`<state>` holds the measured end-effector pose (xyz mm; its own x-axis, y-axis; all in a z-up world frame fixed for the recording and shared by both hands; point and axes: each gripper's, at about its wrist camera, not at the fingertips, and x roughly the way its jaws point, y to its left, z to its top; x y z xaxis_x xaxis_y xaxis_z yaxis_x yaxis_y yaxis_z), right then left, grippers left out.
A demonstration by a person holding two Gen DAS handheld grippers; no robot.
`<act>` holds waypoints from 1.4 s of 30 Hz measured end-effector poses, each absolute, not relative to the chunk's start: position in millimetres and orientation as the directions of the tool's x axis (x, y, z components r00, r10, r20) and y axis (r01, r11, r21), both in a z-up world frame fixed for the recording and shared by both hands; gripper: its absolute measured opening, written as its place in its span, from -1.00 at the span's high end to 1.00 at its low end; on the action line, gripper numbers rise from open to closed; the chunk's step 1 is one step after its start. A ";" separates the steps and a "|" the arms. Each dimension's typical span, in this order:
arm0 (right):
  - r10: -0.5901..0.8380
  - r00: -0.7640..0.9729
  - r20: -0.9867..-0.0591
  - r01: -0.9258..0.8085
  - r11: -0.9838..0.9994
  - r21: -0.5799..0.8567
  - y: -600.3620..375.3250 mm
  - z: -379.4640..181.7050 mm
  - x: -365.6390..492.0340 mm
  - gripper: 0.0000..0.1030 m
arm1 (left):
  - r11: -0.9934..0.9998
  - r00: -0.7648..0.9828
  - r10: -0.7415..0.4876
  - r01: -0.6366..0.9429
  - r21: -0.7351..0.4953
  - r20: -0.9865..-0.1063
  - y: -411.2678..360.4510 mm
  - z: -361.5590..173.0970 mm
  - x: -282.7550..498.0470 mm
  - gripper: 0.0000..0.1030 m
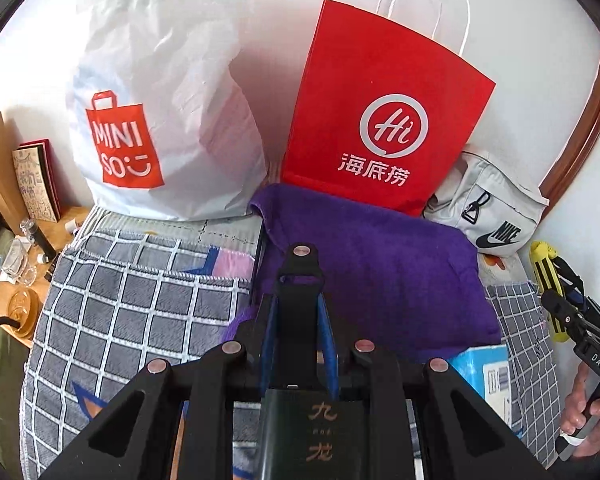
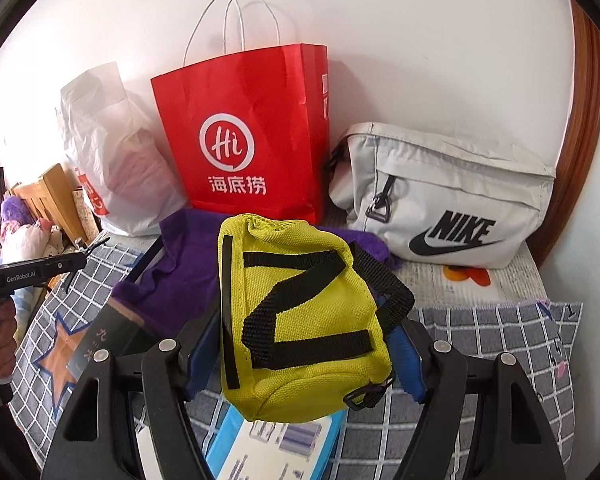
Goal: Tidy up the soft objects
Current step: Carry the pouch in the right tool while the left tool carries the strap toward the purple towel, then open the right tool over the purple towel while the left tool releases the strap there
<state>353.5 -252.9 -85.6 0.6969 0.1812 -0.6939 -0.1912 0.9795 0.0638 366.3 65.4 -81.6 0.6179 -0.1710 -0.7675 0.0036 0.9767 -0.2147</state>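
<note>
My right gripper (image 2: 304, 344) is shut on a yellow mesh pouch (image 2: 300, 320) with black straps, held above the bed. The same pouch (image 1: 544, 276) shows at the right edge of the left wrist view. My left gripper (image 1: 301, 280) is shut on a flat dark package (image 1: 296, 428) with gold characters, which also shows low on the left in the right wrist view (image 2: 112, 332). Ahead of both lies a purple towel (image 1: 380, 268) (image 2: 180, 268) on the checked blanket (image 1: 140, 312).
Against the white wall stand a white Miniso plastic bag (image 1: 160, 120), a red paper bag (image 1: 384, 120) and a grey Nike bag (image 2: 452, 204). A blue and white box (image 2: 268, 448) lies under the pouch. A wooden side table (image 1: 16, 304) with bottles is at the left.
</note>
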 end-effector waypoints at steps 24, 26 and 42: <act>0.161 0.567 -0.808 -0.267 0.964 0.004 -240.4 -159.6 463.1 -0.42 | 0.974 0.509 -0.192 -0.010 -0.228 -0.839 35.3 -134.2 482.5 0.60; 0.156 0.552 -0.819 -0.275 0.961 -0.002 -241.2 -167.5 467.4 -0.42 | 0.975 0.498 -0.185 -0.015 -0.221 -0.847 32.3 -139.4 491.0 0.60; 0.179 0.507 -0.843 -0.313 0.950 0.013 -238.8 -189.0 484.9 -0.48 | 0.963 0.432 -0.233 -0.020 -0.268 -0.871 22.2 -166.6 517.9 0.60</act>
<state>484.9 -238.8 -189.0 0.5074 0.1788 -0.8430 -0.3132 0.9496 0.0129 517.9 22.2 -166.6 0.4323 -0.2332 -0.8711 -0.0204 0.9632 -0.2680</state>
